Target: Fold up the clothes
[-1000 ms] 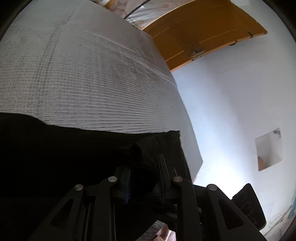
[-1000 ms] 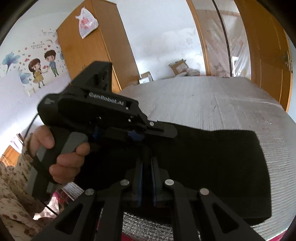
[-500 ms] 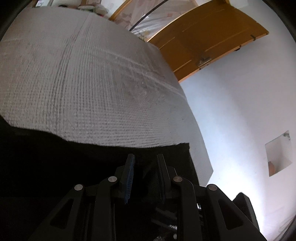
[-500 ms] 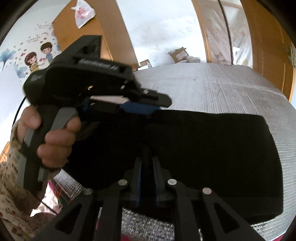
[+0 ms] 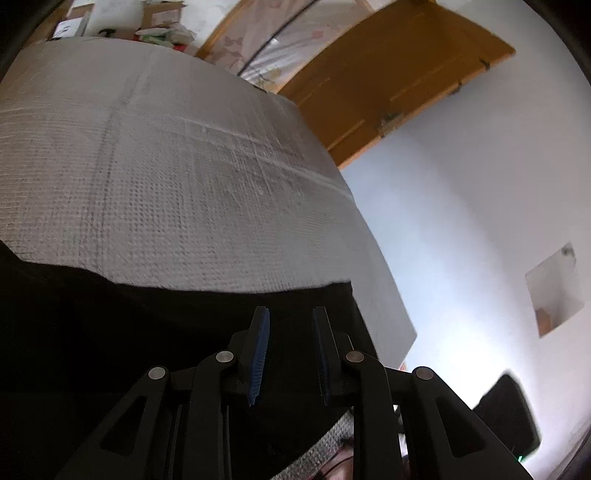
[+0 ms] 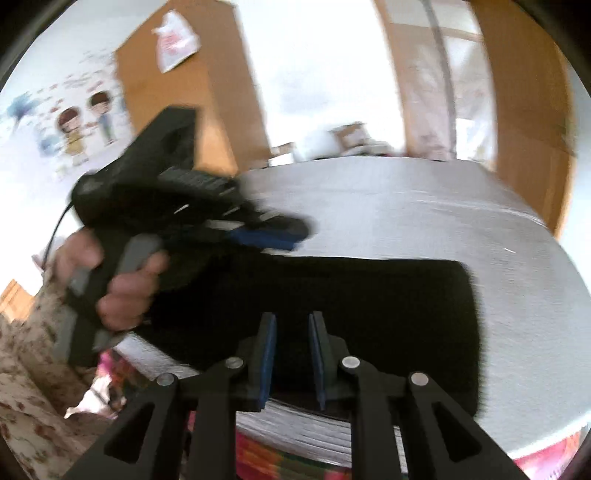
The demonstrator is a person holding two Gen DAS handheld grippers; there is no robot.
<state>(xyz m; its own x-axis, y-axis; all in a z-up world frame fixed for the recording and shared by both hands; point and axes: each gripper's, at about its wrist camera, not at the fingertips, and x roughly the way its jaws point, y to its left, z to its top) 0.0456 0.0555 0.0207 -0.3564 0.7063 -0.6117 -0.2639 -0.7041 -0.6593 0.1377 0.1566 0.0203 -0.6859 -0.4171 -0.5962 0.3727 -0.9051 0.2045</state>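
Note:
A black garment [image 6: 388,314] lies folded flat as a dark rectangle near the front edge of the silver quilted mat [image 6: 406,206]. My right gripper [image 6: 292,315] hovers over its near edge. Its jaws are opening, and a clear gap shows between the blue pads with no cloth pinched. A hand [image 6: 125,291] holds my left gripper [image 6: 273,236] above the garment's left end. In the left wrist view the left gripper [image 5: 290,312] stands open just over the black garment [image 5: 147,332], its pads apart and free of fabric.
The silver mat [image 5: 166,166] stretches far beyond the garment. An orange door [image 5: 388,74] and a white wall stand to the right, cardboard boxes [image 5: 159,18] at the far end. A wooden wardrobe [image 6: 184,92] and floral fabric [image 6: 22,387] are at the left.
The bunched fold that sat between the left fingers now lies flat, and the left gripper has lifted off it. The right jaws, earlier shut on the garment's near edge, have parted.

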